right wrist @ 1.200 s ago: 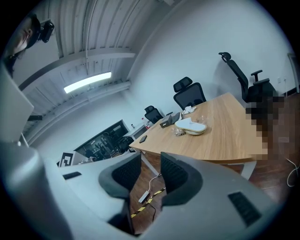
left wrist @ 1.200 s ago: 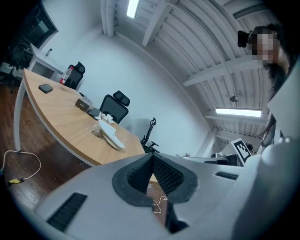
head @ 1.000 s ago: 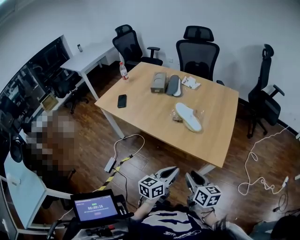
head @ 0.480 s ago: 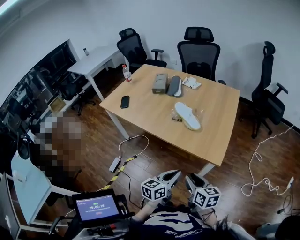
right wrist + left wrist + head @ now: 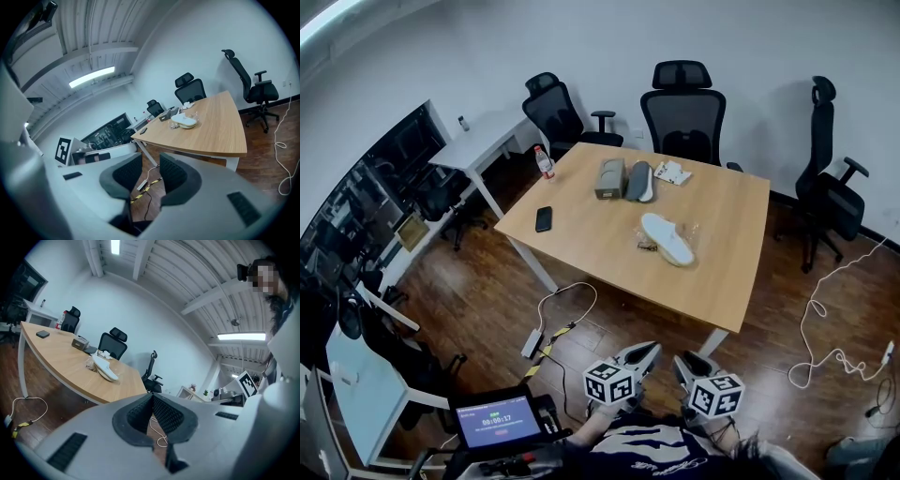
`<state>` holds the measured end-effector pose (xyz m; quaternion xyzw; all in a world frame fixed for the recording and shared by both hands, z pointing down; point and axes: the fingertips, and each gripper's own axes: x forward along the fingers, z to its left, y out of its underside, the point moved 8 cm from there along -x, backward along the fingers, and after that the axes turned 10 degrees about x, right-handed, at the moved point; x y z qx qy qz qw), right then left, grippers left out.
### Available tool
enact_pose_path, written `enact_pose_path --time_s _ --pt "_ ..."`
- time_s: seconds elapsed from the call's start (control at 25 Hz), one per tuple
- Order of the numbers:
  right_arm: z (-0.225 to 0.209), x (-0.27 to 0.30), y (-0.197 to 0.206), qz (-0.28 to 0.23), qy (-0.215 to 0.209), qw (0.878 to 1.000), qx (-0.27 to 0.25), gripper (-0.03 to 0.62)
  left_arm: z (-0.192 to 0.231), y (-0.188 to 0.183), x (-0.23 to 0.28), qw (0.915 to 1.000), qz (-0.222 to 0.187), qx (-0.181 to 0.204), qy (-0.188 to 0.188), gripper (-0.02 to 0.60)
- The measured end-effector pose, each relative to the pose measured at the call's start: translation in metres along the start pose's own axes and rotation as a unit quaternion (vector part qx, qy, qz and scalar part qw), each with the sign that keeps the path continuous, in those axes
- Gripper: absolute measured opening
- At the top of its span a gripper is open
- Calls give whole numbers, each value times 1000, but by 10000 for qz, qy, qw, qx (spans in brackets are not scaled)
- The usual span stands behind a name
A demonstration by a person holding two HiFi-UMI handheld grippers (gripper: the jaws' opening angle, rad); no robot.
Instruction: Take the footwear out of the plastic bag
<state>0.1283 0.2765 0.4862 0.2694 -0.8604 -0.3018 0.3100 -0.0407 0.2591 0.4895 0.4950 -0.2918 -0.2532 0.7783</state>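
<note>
**Shoe mid-table, grippers short of it**

Left gripper (image 5: 645, 351) is clenched and empty. Right gripper (image 5: 684, 359), its jaws just narrowing, gapes on nothing. Both hang well short of the table (image 5: 581, 234). Mid-table lies the white shoe (image 5: 667, 239) amid its plastic bag (image 5: 648, 243); inside or atop, unclear. If bagged, pin bag, draw shoe.

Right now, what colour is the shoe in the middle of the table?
The shoe is white, seen best in the head view.
</note>
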Motion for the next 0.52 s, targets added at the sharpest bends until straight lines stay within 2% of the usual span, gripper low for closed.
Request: enact_pose_path --time_s 0.52 --pt "8 20 -6 -14 74 9999 -67 104 24 -8 0 9999 -15 36 97 3"
